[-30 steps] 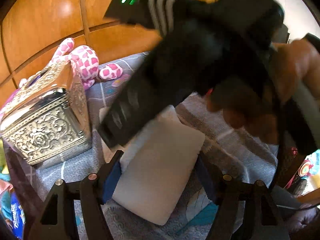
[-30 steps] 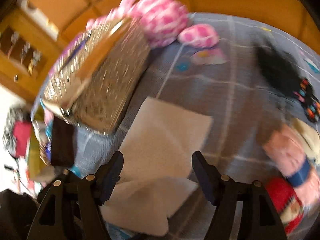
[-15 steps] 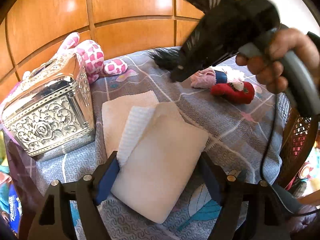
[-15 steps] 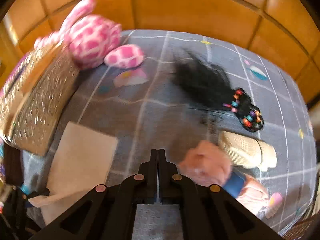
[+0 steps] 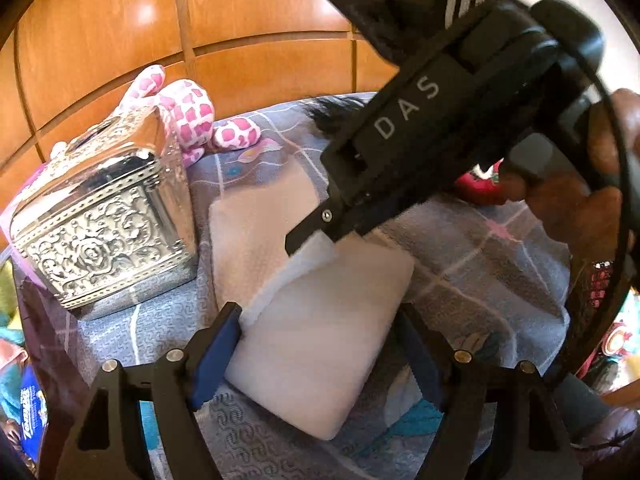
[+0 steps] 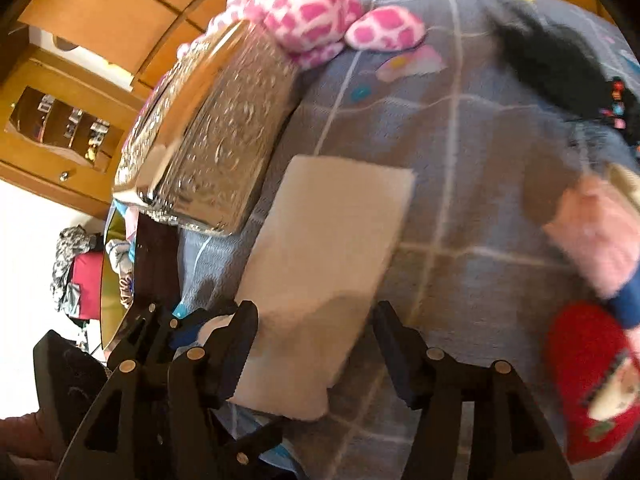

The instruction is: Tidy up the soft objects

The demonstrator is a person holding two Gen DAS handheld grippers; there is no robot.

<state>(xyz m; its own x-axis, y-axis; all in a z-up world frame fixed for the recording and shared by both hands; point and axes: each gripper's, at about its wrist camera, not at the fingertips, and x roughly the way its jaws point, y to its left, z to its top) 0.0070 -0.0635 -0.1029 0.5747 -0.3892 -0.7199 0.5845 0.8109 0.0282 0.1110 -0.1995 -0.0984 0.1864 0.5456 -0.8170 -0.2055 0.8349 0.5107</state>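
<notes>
Wood wall (image 5: pixel 260 20) at the back, grey checked sheet (image 5: pixel 480 264) spread over the table in front. White cloth (image 5: pixel 320 340) flat on the sheet, near the middle, folded into a soft block, with one more white layer sticking out at its far end.

Left gripper (image 5: pixel 316 344) low over the near end of the cloth. Fingers (image 5: pixel 216 356) wide apart, one on each side of the cloth. Left pad right at the cloth's edge, maybe touching; right pad just beside the other edge. No squeeze to see, cloth not lifted.

Right gripper (image 6: pixel 320 344) comes in from the right, held in a hand (image 5: pixel 580 200). Points down at the far end of the same cloth. Jaws opening, fingers apart, cloth between them. In the left view one black tip sits on the far white corner.

Silver box (image 5: pixel 100 232) just beside the cloth on its left, so a tight gap there. Pink spotted toy (image 6: pixel 308 8) behind the box, leaning on it. Open sheet on the cloth's right side, wide and bare. Further right, near the table edge, a pink doll (image 6: pixel 600 232) and a red toy (image 6: pixel 588 380). Black hair (image 6: pixel 552 64) well apart at the back. Sheet's left edge close behind the box, with clutter below it.
</notes>
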